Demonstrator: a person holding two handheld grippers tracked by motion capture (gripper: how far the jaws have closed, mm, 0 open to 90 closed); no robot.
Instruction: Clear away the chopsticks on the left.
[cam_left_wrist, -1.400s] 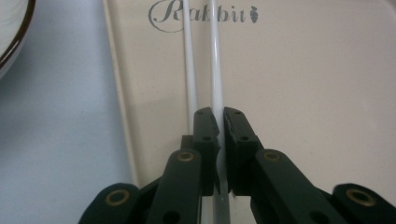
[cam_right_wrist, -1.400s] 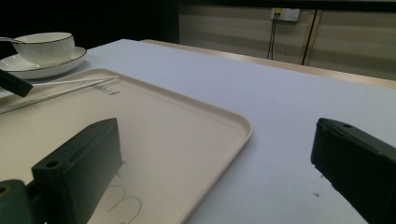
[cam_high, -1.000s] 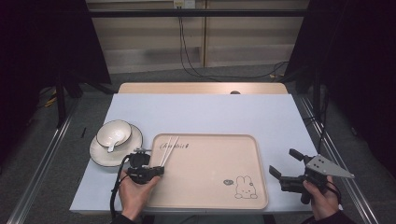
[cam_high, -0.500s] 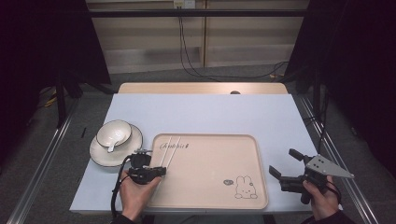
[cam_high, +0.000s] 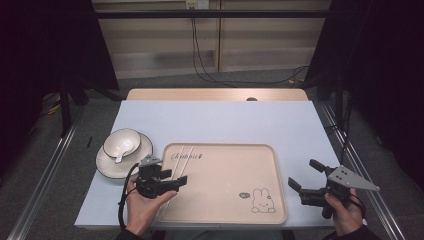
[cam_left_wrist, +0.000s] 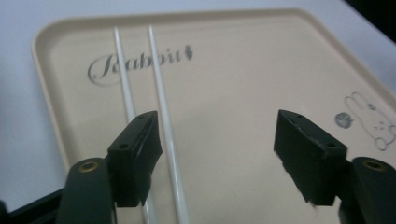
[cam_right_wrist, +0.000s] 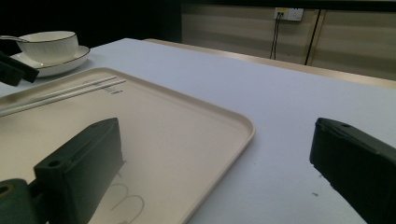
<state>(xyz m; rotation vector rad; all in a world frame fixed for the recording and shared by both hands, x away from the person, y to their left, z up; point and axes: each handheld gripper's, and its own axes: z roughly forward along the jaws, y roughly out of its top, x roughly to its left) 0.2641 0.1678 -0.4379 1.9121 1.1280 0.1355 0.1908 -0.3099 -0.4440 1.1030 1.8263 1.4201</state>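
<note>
chopsticks (cam_left_wrist: 161, 107) lie beneath open left hand-held gripper (cam_left_wrist: 217, 149)

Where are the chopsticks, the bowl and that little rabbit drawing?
chopsticks (cam_left_wrist: 160, 100), left gripper view, middle of the right stick
bowl (cam_high: 122, 141), high view, inside of it
rabbit drawing (cam_high: 261, 201), high view, its body on the tray

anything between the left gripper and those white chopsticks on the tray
Nothing visible. The left hand-held gripper is open right over the chopsticks on the tray; one jaw already overlaps them.
</note>
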